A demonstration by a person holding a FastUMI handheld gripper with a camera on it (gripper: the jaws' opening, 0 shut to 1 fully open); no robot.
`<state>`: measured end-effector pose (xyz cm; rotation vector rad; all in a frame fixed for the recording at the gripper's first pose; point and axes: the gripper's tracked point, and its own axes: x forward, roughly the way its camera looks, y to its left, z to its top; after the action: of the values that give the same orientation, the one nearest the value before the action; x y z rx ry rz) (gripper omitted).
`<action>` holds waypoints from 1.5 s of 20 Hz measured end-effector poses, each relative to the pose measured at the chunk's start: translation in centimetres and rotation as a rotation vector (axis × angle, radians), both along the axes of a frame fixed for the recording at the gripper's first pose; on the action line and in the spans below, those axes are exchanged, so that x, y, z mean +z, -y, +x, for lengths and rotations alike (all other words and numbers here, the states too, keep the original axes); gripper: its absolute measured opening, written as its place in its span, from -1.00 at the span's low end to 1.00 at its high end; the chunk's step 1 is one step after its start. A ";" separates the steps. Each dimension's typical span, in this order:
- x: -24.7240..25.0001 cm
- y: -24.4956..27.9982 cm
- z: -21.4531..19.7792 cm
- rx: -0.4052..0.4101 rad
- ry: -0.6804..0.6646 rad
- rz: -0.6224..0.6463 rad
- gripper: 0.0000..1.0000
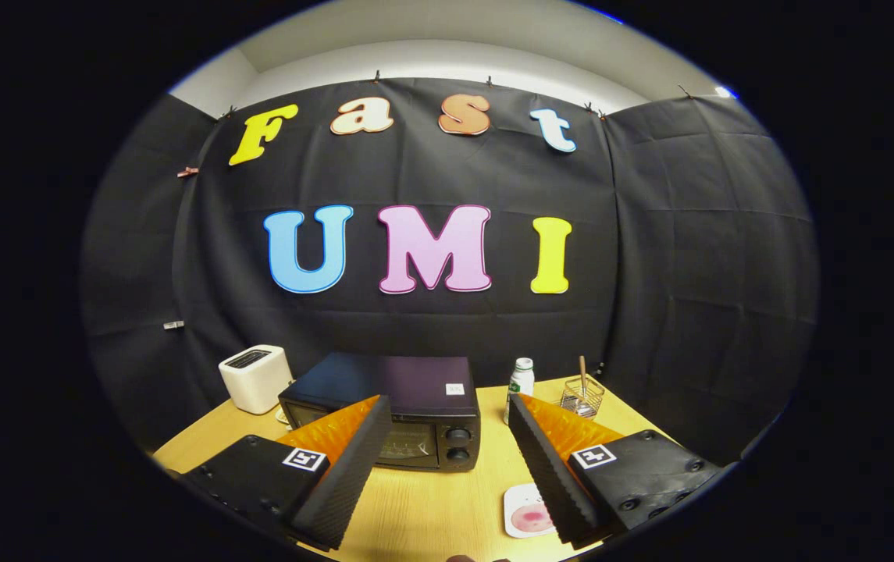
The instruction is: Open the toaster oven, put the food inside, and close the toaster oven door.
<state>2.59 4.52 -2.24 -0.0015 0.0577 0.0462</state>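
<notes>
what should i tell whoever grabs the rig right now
Gripper: open, fingers spread, holding nothing, above the table.
Toaster oven: beyond the fingers, door looks shut.
Food: a pink item on a small white plate, on the table by the right finger.
Done: nothing yet.
Left: open the door, put the food inside, close the door.

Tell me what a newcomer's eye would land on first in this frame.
The dark toaster oven stands out first, sitting on the wooden table just ahead of the open gripper, its door closed. A white toaster stands left of it, and a bottle and wire basket to its right. A small plate with pink food lies by the right finger.
</notes>
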 end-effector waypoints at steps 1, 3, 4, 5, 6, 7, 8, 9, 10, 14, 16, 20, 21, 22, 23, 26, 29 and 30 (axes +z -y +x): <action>-0.2 -0.6 0.1 0.010 -0.004 0.000 0.96; -0.4 -1.6 0.2 0.026 -0.010 0.002 0.96; -0.5 -2.0 0.3 0.032 -0.012 0.002 0.96; -0.5 -2.5 0.5 0.039 -0.012 0.002 0.96; -0.6 -2.9 0.8 0.042 -0.016 0.003 0.96; -0.8 -3.3 1.1 0.046 -0.025 0.008 0.96; -0.9 -3.8 1.4 0.048 -0.034 0.017 0.96; -1.0 -4.1 1.9 0.046 -0.039 0.029 0.96; -1.1 -4.7 2.5 0.044 -0.044 0.039 0.96; -2.2 -6.9 5.2 0.029 -0.074 0.057 0.95; -3.3 -8.2 6.7 0.022 -0.095 0.062 0.96; -6.8 -10.3 10.1 0.001 -0.170 0.058 0.97; -7.9 -10.8 10.8 -0.001 -0.196 0.050 0.97; -8.8 -11.0 11.4 -0.007 -0.214 0.039 0.97; -9.7 -11.3 12.1 -0.010 -0.232 0.030 0.97; -11.9 -11.7 13.9 -0.023 -0.262 0.014 0.97; -13.6 -12.0 14.7 -0.040 -0.295 0.017 0.97; -14.0 -12.2 14.9 -0.040 -0.299 0.011 0.98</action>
<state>17.46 16.70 -16.26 0.0179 0.3560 0.0060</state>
